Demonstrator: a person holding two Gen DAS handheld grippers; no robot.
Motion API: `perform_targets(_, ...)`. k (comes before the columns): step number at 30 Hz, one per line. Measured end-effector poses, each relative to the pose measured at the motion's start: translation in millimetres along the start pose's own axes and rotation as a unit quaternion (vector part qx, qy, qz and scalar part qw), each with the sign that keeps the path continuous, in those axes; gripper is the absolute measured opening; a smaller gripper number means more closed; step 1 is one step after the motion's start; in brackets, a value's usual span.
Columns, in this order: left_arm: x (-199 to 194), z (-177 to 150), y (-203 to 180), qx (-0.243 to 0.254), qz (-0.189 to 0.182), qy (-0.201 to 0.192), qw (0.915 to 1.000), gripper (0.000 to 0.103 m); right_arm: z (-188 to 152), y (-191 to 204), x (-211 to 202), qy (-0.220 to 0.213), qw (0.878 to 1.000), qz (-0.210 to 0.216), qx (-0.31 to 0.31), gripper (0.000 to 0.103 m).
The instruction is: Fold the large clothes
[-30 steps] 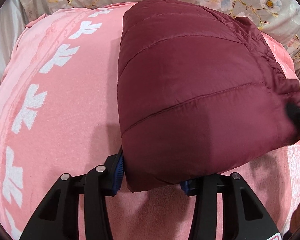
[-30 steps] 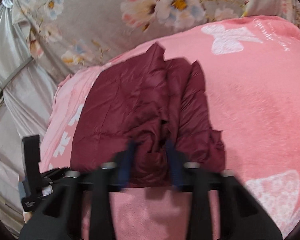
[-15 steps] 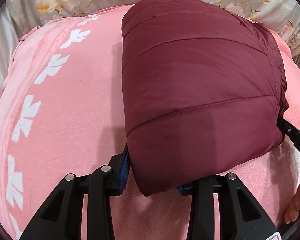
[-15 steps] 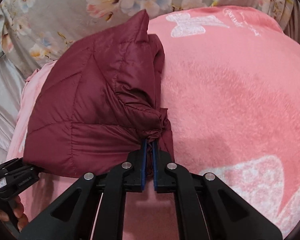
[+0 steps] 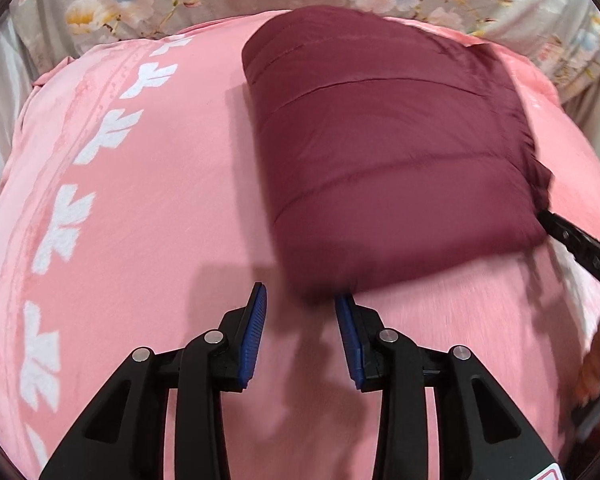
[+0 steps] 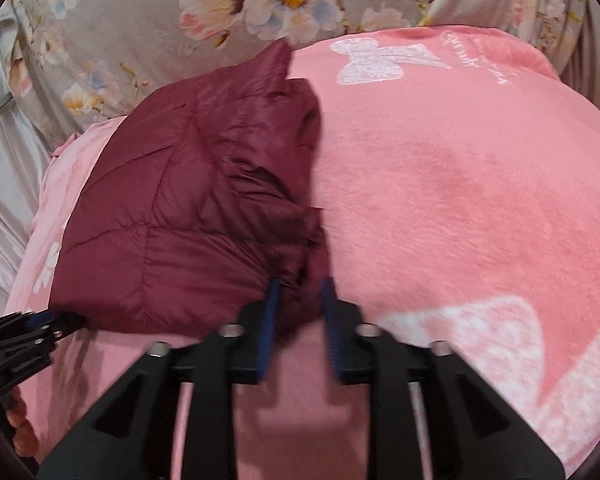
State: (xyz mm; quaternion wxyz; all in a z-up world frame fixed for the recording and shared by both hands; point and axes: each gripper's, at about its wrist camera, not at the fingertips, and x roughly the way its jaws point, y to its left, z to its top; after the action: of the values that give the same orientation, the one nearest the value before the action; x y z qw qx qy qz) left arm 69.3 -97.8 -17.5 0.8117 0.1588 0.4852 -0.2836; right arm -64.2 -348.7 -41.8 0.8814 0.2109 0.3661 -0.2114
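Looks like the closing step of the fold: maroon quilted puffer jacket (image 5: 392,160) lying as a compact padded bundle on the pink plush blanket (image 5: 148,220), toward its far end near the floral bedsheet (image 5: 228,0). Left gripper (image 5: 300,304) spread wide, blue pads apart, gripping nothing; near edge of the bundle just ahead of the tips, brushing or overlapping the right-hand pad (image 5: 346,320) (too blurred there to say whether touching). Right gripper (image 6: 298,292) also parted, blue-lined fingers straddling the bunched, crumpled corner of the jacket (image 6: 188,216), fabric lying between them but apparently not pinched (motion blur, so judged rather than certain). Seen from the left wrist, the right tool's black tip at the bundle's right edge; seen from the right wrist, the left tool at the bundle's lower-left corner. So, one tong at each end of the near side, both let go. Top face smooth with stitched channels; right side rumpled, a pointed flap sticking up at the far end. Next move probably calls for backing both tools clear without snagging slippery shell fabric, or else pressing down the puffy, springy bundle and tucking that loose right-side bunching so the fold does not reopen.
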Motion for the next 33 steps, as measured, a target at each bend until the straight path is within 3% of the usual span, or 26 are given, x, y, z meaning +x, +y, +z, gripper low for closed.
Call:
perform_targets(3, -24.3, -2.8, 24.7, -0.017, -0.011, -0.003, 0.9998, 0.034, 6.1, -10.9, -28.2, -0.021, 1.000, -0.016, 0.002, 0.043)
perform_targets(6, -40.4, 15.5, 43.2, -0.045, -0.002, -0.025, 0.9987, 0.034, 27.9, -9.7, -48.3, -0.049, 0.999, 0.003, 0.005, 0.043)
perform_targets(10, -51.6, 70.3, 46.7, -0.068, -0.006, -0.067, 0.9954, 0.034, 83.1, 8.6, -59.7, -0.082, 0.996, 0.042, -0.004, 0.043)
perform_targets(13, -45.5, 120.0, 37.5, -0.084, -0.014, -0.084, 0.9928, 0.034, 119.8, 27.7, -49.5, -0.087, 0.995, 0.048, -0.016, 0.043)
perform_targets(15, -36.7, 145.3, 30.9, -0.091, -0.018, -0.092, 0.9914, 0.034, 145.6, 39.7, -32.9, -0.087, 0.995, 0.042, -0.015, 0.039)
perform_targets(17, -23.1, 172.6, 15.4, -0.083, -0.012, -0.104, 0.9911, 0.013, 162.6, 49.5, -16.5, -0.084, 0.996, 0.032, -0.017, 0.022)
perform_targets(19, -8.2, 189.6, 3.3, -0.078, 0.001, -0.101, 0.9919, 0.000, 175.4, 54.9, 2.2, -0.073, 0.997, 0.034, -0.011, 0.013)
perform_targets(21, 11.3, 203.5, -7.7, -0.074, -0.014, -0.091, 0.9930, 0.000, 182.5, 61.4, 25.3, -0.058, 0.998, 0.033, -0.012, 0.010)
perform_targets(27, 74.4, 222.0, -27.8, -0.064, 0.025, -0.065, 0.9955, 0.000, 177.5, 66.7, 89.4, -0.013, 1.000, -0.011, -0.023, 0.010)
perform_targets(30, 94.2, 220.3, -30.3, -0.061, 0.049, -0.070, 0.9945, 0.000, 165.2, 58.8, 123.3, 0.011, 1.000, -0.017, -0.018, 0.006)
perform_targets(33, 103.4, 217.6, -36.7, -0.049, 0.069, -0.086, 0.9927, 0.000, 159.1, 59.0, 136.9, 0.009, 0.999, -0.026, -0.025, 0.006)
